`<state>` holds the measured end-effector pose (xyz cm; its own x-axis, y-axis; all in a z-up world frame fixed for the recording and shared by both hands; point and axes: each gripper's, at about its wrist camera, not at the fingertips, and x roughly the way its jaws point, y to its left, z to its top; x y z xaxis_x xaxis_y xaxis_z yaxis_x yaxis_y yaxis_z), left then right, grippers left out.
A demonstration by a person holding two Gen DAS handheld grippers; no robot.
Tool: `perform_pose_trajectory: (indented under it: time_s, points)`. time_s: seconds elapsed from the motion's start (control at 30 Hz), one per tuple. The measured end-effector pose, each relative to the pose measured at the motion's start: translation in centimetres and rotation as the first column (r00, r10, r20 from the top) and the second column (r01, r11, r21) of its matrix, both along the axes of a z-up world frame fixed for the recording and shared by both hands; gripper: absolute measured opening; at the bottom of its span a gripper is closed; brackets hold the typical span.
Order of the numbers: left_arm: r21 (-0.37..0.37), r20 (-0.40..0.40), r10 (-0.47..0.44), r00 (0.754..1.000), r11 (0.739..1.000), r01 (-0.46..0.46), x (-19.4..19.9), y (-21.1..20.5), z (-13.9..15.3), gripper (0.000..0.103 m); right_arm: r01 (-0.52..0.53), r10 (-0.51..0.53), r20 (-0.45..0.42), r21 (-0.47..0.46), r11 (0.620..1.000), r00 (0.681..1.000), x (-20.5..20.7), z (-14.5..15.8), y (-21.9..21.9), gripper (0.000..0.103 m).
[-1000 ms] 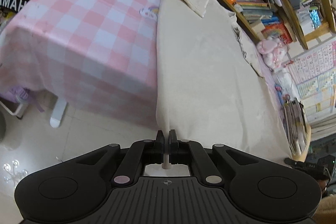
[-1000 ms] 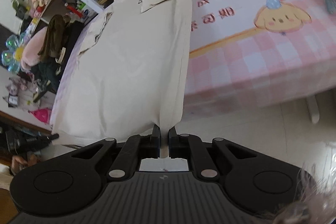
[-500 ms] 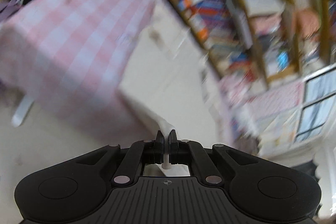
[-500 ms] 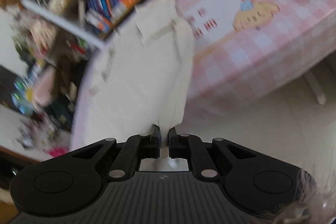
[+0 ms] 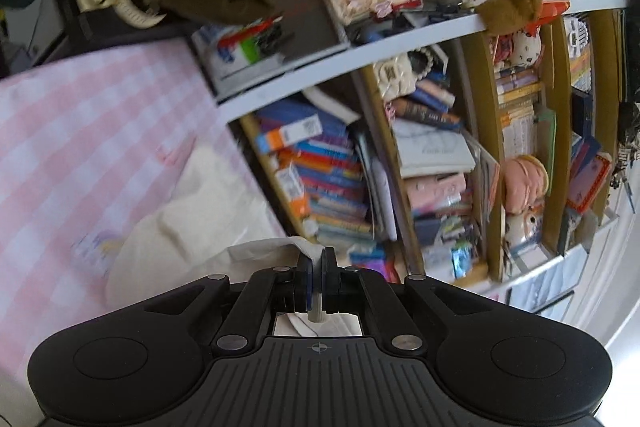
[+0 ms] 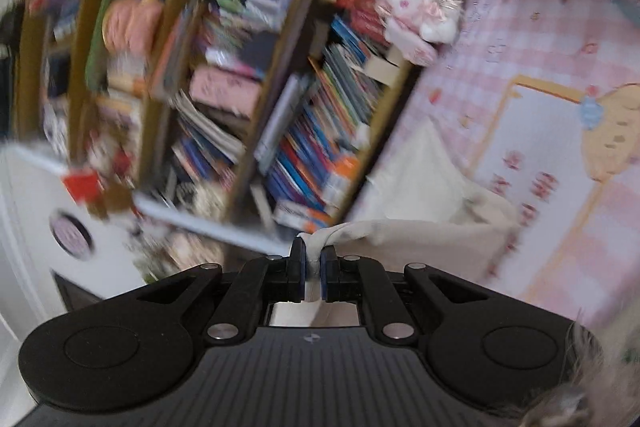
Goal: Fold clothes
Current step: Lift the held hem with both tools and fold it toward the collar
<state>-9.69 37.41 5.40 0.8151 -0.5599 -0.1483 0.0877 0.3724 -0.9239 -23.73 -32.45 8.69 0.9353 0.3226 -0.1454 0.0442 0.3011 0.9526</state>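
Both the left gripper (image 5: 316, 259) and right gripper (image 6: 313, 251) pinch the soft, light cream garment (image 5: 192, 227) at twelve o'clock, its hem corners seemingly best to hold

Cream plain cotton garment (image 5: 192, 227); pink-and-white checked tablecloth (image 5: 80, 155) with a yellow-bordered white cartoon panel (image 6: 552, 147); black plastic grippers, blue pads (image 5: 307, 279); multicoloured book spines (image 6: 320, 147); pink-white plush rabbit (image 6: 420, 7).

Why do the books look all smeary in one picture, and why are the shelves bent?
Right wrist view: the books are streaked by motion blur, while the right gripper pinching the cream garment stays sharp. Left wrist view: only mild blur on the pink checked cloth; the fisheye lens curves the white shelf.
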Motion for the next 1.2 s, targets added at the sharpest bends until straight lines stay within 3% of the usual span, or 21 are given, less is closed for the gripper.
perform_pose_trajectory:
  time_s: [0.23, 0.6, 0.8, 1.2]
  points:
    - [0.046, 0.005, 0.083, 0.997, 0.995, -0.083, 5.7, -2.6, 1.9, 0.002, -0.023, 0.021, 0.049, 0.039, 0.999, 0.999, 9.2, -0.2, -1.1, 0.007]
    - [0.231, -0.103, 0.214, 0.971, 0.955, -0.186, 14.2, -7.8, 2.4, 0.002, -0.175, 0.176, -0.042, 0.016, 0.984, 0.984, 21.3, -3.4, -4.5, 0.007]
    - [0.236, -0.154, 0.214, 0.965, 0.956, -0.174, 18.0, -9.1, 0.0, 0.002, -0.166, 0.169, -0.146, 0.031, 0.986, 0.975, 26.0, -6.8, -5.2, 0.007]
    - [0.249, -0.277, 0.192, 0.941, 0.961, -0.123, 26.4, -9.0, -4.1, 0.002, -0.075, 0.082, -0.228, 0.04, 0.996, 0.97, 32.4, -10.4, -4.2, 0.007]
